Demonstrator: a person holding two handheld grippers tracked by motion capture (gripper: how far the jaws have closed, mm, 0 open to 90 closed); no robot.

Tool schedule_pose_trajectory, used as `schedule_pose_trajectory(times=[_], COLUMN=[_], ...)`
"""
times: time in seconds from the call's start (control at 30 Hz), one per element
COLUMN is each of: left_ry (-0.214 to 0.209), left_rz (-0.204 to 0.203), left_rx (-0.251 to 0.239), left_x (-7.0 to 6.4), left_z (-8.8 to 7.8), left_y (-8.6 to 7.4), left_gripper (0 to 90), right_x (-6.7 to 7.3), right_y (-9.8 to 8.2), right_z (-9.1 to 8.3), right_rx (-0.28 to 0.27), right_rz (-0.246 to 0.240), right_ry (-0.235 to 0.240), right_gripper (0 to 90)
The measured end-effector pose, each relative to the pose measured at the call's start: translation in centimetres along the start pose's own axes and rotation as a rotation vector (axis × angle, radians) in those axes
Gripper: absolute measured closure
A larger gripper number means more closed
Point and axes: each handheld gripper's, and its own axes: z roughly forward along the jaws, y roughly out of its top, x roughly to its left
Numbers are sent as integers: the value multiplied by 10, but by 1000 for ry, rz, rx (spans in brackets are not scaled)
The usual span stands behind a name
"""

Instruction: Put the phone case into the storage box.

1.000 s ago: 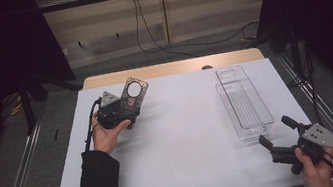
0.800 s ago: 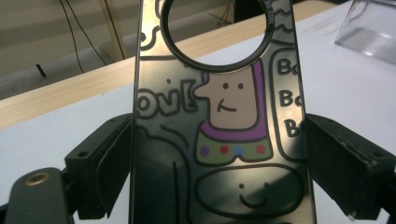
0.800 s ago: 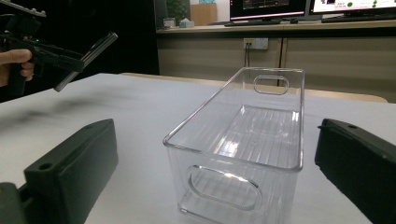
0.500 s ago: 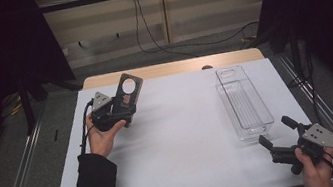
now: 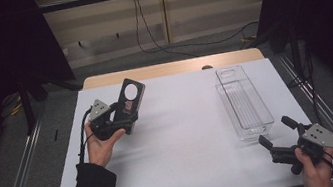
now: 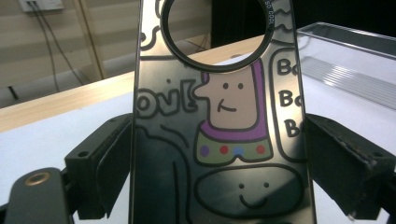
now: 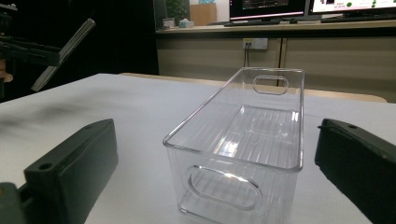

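The left gripper [image 5: 124, 111] clamps a phone case [image 5: 129, 103], lifted off the white table [image 5: 181, 136] at its left. The clear bin [image 5: 243, 101] to the right is empty, so the carry and drop remain. The right gripper [image 5: 276, 136] waits open just before the bin.

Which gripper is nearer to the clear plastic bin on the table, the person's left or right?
Right. The right gripper sits open just off the clear bin's near end, while the left gripper holds a phone case across the table.
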Motion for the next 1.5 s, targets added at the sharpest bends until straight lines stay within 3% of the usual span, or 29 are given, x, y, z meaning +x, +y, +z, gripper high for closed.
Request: schedule_pose_trajectory(times=[0.33, 0.57, 0.67, 0.9, 1.0, 1.17, 1.37, 1.5], left_ry=[-7, -46, -83, -106, -125, -148, -170, -185], left_rz=[0, 33, 38, 56, 34, 35, 17, 30], left_rx=[-23, -45, -41, -30, -29, -13, -35, -52], left_x=[-8, -23, -29, -40, -42, -46, -53, -60], left_z=[-14, -24, -26, -29, -31, -34, -41, -45], left_y=[-4, -6, -6, -13, -16, -23, -27, -25], left_gripper=[124, 124, 124, 124, 124, 123, 123, 124], right_x=[0, 1, 0, 0, 0, 1, 1, 1], right_y=[0, 0, 0, 0, 0, 0, 0, 1], right_z=[0, 0, 0, 0, 1, 1, 1, 1], right_rx=[0, -5, -4, -4, -4, -4, -3, -3], right_rz=[3, 2, 2, 5, 5, 1, 2, 4], right_ry=[0, 4, 1, 2, 4, 5, 10, 20], right_gripper=[0, 0, 0, 0, 0, 0, 0, 0])
